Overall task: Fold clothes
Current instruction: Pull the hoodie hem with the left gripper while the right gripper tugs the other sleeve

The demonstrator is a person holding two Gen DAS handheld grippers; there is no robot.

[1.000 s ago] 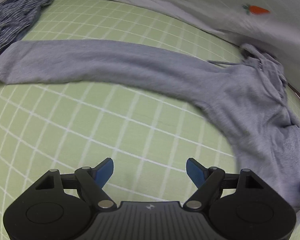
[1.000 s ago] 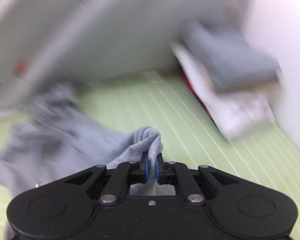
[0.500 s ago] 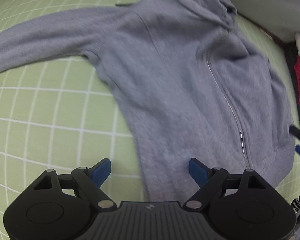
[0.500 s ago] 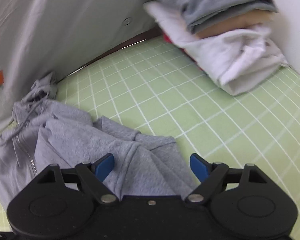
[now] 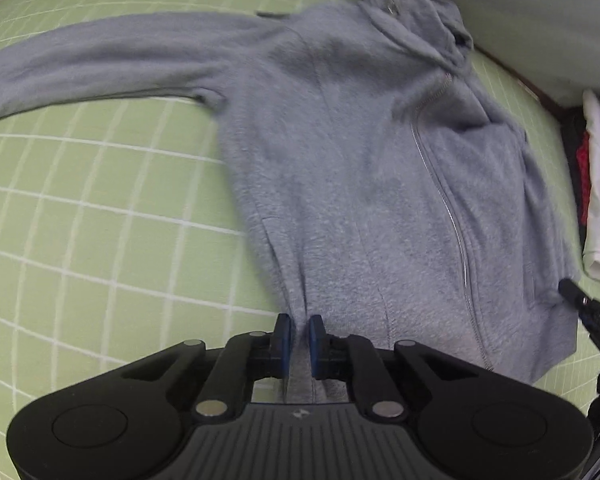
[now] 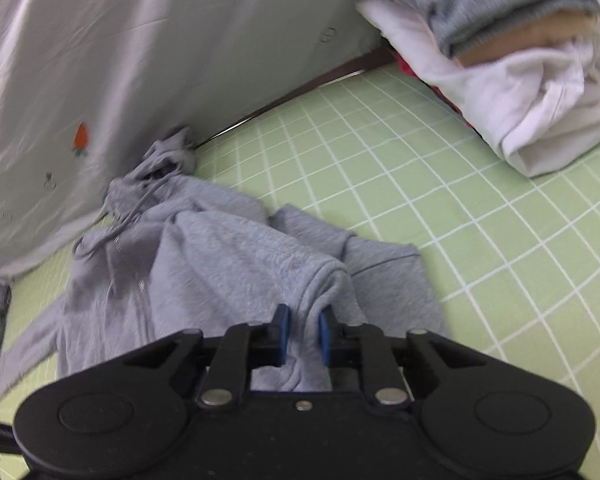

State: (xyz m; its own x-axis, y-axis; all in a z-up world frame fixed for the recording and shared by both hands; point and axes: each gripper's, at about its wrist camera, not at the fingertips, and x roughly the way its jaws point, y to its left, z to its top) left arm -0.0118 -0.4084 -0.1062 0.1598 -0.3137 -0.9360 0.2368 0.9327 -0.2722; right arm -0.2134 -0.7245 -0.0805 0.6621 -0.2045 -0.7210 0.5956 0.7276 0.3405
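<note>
Left wrist: fingers [image 5: 284, 338] pinching hoodie [image 5: 364, 184] hem

Both tools share one build. The left gripper [image 5: 299, 336] has a matte black body with a ribbed centre panel carrying a small pale logo, round recessed discs on either side of that panel, and silver pivot pins on black linkage arms. Its jaws wear blue pads. The right gripper [image 6: 303, 334] has a smooth centre panel with one small silver screw, the same discs, silver pins and blue pads.

Right gripper [image 6: 303, 334] fingers pinching grey hoodie [image 6: 204, 256] hem
</note>
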